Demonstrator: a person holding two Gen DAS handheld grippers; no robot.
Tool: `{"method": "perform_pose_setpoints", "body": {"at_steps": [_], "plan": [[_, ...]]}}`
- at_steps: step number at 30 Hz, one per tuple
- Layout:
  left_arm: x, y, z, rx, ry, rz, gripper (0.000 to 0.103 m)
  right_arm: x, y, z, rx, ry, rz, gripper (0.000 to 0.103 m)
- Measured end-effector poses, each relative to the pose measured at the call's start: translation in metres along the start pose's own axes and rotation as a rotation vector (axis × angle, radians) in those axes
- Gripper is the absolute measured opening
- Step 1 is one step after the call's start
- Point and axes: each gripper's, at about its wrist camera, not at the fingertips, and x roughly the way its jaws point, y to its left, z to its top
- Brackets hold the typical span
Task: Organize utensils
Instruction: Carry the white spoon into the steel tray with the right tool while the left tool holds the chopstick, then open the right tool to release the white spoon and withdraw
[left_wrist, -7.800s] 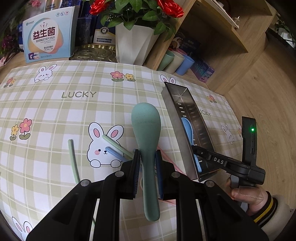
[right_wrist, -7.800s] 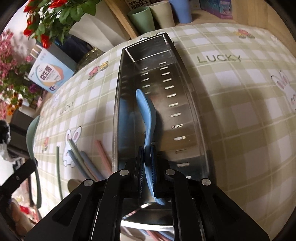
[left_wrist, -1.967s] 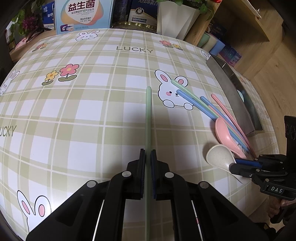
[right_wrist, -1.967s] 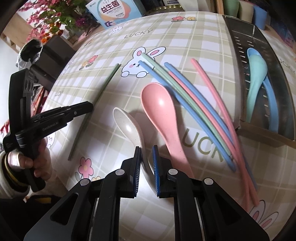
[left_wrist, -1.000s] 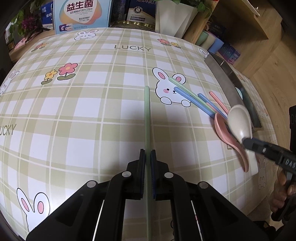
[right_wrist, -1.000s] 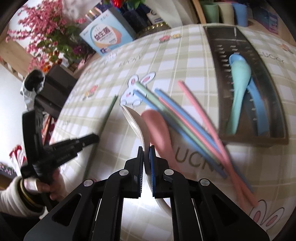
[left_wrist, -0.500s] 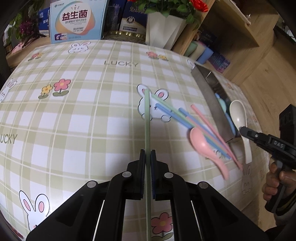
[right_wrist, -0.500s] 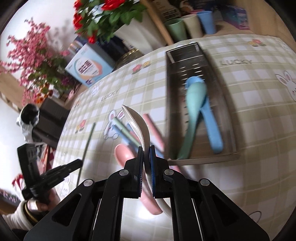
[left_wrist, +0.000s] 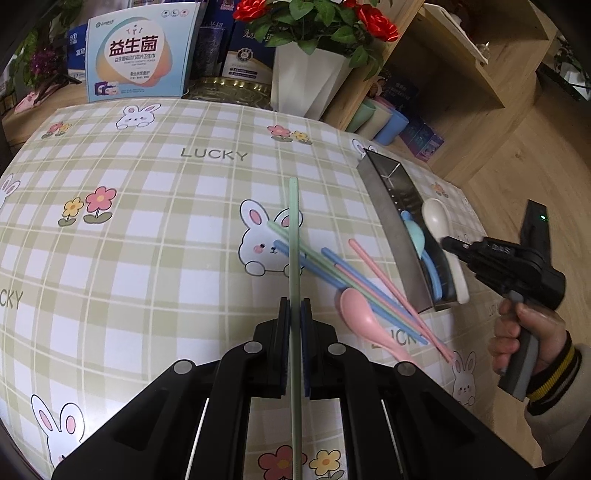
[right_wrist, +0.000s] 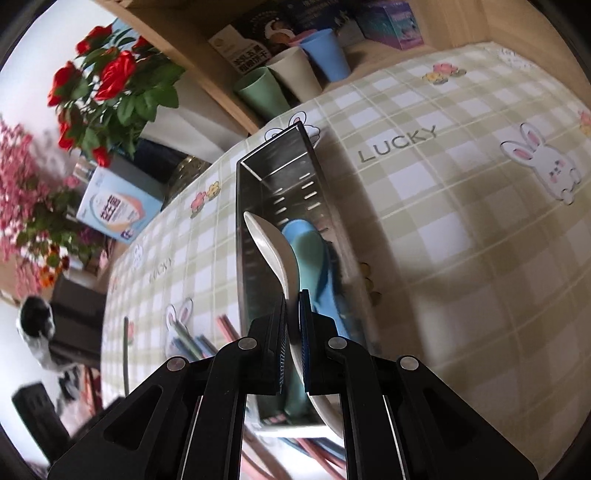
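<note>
The right tool (right_wrist: 293, 328) is clamped narrow on the handle of the white spoon (right_wrist: 275, 251), whose bowl hangs at 12 o'clock from the pads, over the near end of the steel utensil tray (right_wrist: 291, 155); the left tool (left_wrist: 294, 321) pinches the green chopstick (left_wrist: 293, 236) about midway, its tip running toward 12 o'clock and crossing above the loose chopsticks. The spoon looks like smooth, slick plastic with a thin tapering handle, so it could swivel between the pads, and letting go from this height could send it clattering off the tray's thin upright wall (or knocking the teal spoon (right_wrist: 312, 258) and blue spoon (left_wrist: 432, 273) already lying inside). The tray is a long, narrow, mirror-bright trough with slotted drain holes, leaving little room sideways. The chopstick is a long slender rod held at one narrow spot, so it may pivot or sweep into the blue, green and pink chopsticks (left_wrist: 354, 269) fanned on the counter (left_wrist: 147, 236) at about 2 o'clock from the left tool, just beside the pink spoon (left_wrist: 360, 314). The counter's cover is a glossy checked oilcloth printed with rabbits, on which things would likely slide.
</note>
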Motion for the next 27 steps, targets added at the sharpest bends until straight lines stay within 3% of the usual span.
{"method": "perform_pose_setpoints", "body": {"at_steps": [12,27], "plan": [[0.0,0.005,0.003,-0.021,-0.001,-0.004,0.005,0.036,0.004,-0.01,0.141,0.065,0.008,0.007],[0.001,0.005,0.003,-0.035,0.007,-0.016,0.005,0.015,0.01,-0.023,0.063,0.055,-0.008,0.009]]}}
